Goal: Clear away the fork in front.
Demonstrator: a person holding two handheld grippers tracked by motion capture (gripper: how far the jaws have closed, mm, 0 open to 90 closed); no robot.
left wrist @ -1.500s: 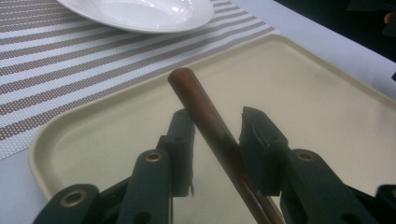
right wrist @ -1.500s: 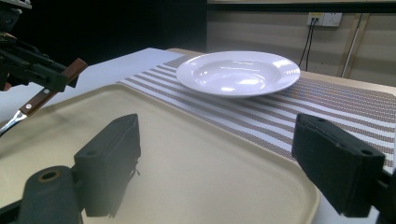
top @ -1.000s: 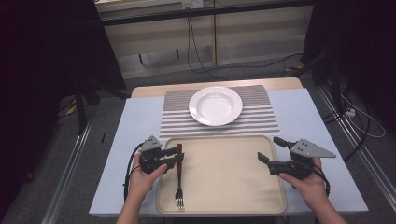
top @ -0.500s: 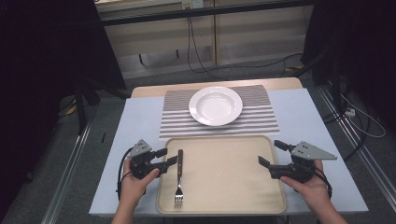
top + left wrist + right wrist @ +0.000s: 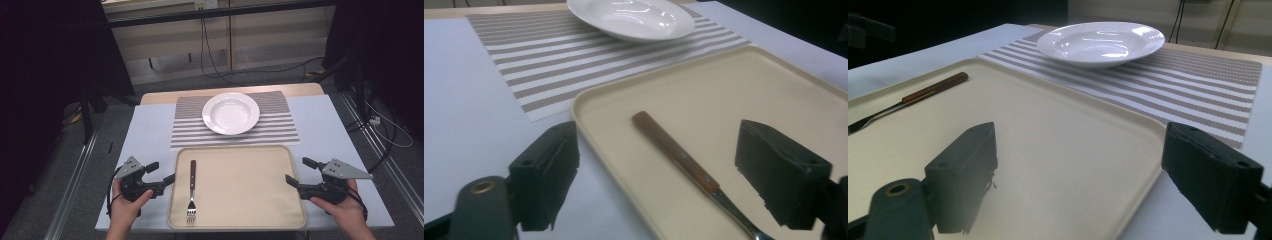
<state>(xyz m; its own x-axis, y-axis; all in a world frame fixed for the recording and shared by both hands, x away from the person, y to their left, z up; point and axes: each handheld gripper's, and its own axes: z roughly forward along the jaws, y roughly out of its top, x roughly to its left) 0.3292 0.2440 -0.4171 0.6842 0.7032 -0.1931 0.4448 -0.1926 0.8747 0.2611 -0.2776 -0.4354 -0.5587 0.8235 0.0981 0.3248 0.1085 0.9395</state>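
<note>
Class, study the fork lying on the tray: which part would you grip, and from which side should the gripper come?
Grip the fork by its brown wooden handle, probably from the tray's left edge with the left gripper. The fork lies flat near that edge, handle towards the plate, tines towards the person. The handle is straight and thicker than the metal neck, and the open jaws already face it.

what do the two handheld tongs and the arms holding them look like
Both are black tools with two blocky black jaws. The left tongs carry a small grey three-cornered plate on top and a black cable looping beside the left hand. The right tongs have a longer grey plate with small dark holes. The forearms are bare, no sleeves or gloves visible.
</note>
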